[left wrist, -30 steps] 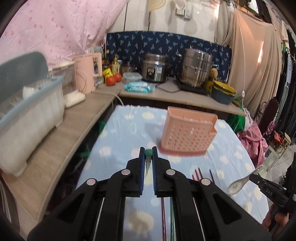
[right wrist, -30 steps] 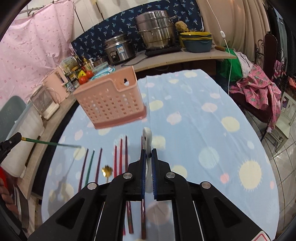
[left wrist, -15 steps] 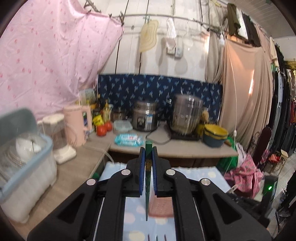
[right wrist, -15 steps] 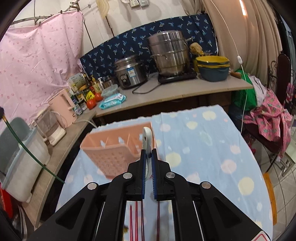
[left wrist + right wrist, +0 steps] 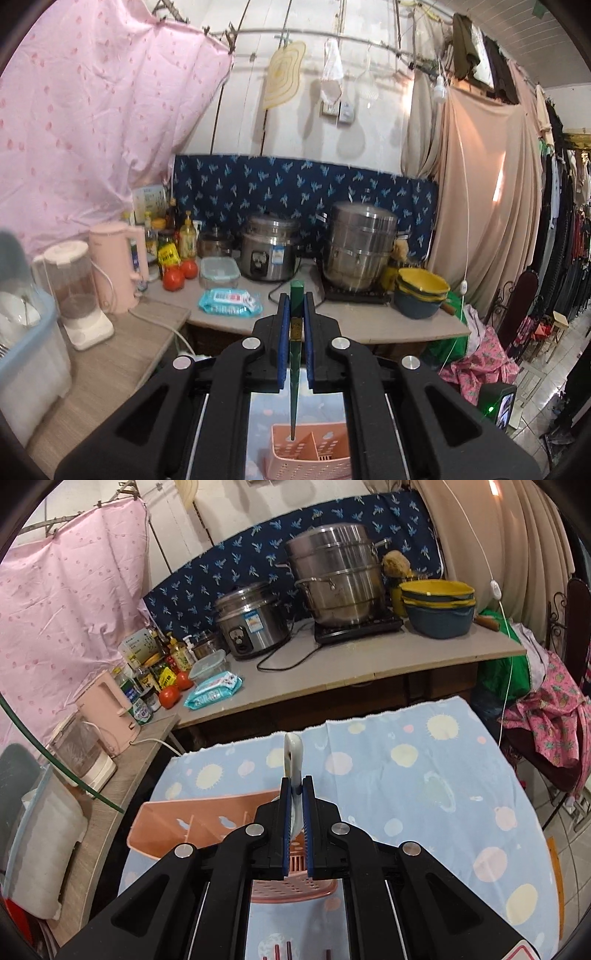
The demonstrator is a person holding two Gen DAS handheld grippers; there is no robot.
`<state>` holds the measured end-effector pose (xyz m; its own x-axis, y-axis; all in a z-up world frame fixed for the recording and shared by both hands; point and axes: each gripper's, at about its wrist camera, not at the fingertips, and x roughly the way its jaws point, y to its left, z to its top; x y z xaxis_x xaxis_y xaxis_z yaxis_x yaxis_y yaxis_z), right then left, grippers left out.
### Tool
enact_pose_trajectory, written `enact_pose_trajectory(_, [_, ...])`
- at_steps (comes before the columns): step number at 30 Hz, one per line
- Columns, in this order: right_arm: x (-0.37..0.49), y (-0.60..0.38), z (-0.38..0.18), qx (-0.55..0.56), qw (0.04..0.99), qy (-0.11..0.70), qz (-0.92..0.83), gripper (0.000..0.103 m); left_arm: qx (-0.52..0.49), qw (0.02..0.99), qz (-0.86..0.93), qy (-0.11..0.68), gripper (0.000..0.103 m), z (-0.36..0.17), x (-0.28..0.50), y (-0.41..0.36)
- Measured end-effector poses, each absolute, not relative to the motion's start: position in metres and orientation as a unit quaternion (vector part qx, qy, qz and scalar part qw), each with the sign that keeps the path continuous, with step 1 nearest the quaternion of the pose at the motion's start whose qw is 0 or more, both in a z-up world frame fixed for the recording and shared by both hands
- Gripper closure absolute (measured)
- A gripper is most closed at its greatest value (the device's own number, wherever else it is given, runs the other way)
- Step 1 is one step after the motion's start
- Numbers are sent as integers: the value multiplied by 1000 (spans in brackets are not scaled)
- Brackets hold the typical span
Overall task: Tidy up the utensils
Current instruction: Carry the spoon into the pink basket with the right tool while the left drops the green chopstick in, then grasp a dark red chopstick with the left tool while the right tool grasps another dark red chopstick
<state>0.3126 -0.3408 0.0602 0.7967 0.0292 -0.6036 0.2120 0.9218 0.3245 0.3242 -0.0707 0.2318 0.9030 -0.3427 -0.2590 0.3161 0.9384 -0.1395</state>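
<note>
Cluttered kitchen counter behind, with a steel rice cooker (image 5: 269, 248) and a stacked steel steamer pot (image 5: 360, 251); work surface is the table under a pale blue cloth with sun and planet prints (image 5: 413, 775).

Left gripper (image 5: 294, 332): your jaws are pinched on a slim dark green chopstick (image 5: 294, 369), held near its thick end. It hangs almost upright below the jaws, tip just inside the rim of the pink perforated plastic utensil basket (image 5: 314, 456), in a left-hand compartment beside a divider.

Right gripper (image 5: 295, 812): jaws pressed onto the handle of a white ceramic spoon (image 5: 293, 760). Handle end sticks out past the fingertips; the bowl end is hidden under the jaws. The basket sits directly below and just ahead of these jaws.

Step in hand, as judged: dropping both utensils into the basket, chopstick first.

Next move calls for:
- lowering your left hand until the chopstick tip is well down in its compartment, then spreading the jaws;
- keeping the stick upright so it does not catch the divider;
- then tipping the spoon down into a separate compartment before release.

Red chopsticks (image 5: 282, 950) lie on the cloth beneath your right jaws, not yet sorted.
</note>
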Motion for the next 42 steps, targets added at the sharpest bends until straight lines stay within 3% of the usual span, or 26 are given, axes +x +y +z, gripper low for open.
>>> enact_pose_trajectory(11, [323,-331,27,179,921,342,-49,95,-57,959,-157,227,95,149,359,-71])
enact_pose_trajectory(12, [321,-330,27,178,922,339,-53,90,-59,959,-155,231,94,145,358,-68])
enact_pose_trajectory(13, [319,-330,27,178,923,337,-56,84,-62,959,-147,234,89,142,357,-65])
enact_pose_trajectory(15, [315,-331,29,182,923,334,-57,79,-65,961,-131,236,52,141,355,-60])
enact_pose_trajectory(17, [308,-332,32,186,923,332,-58,77,-71,964,-118,229,45,140,349,-54])
enact_pose_trajectory(30, [223,-310,22,154,923,346,-64,61,-46,951,-105,286,39,91,279,-26])
enact_pose_trajectory(42, [109,-282,-36,125,902,403,-92,60,-32,910,-98,403,39,-13,192,-6])
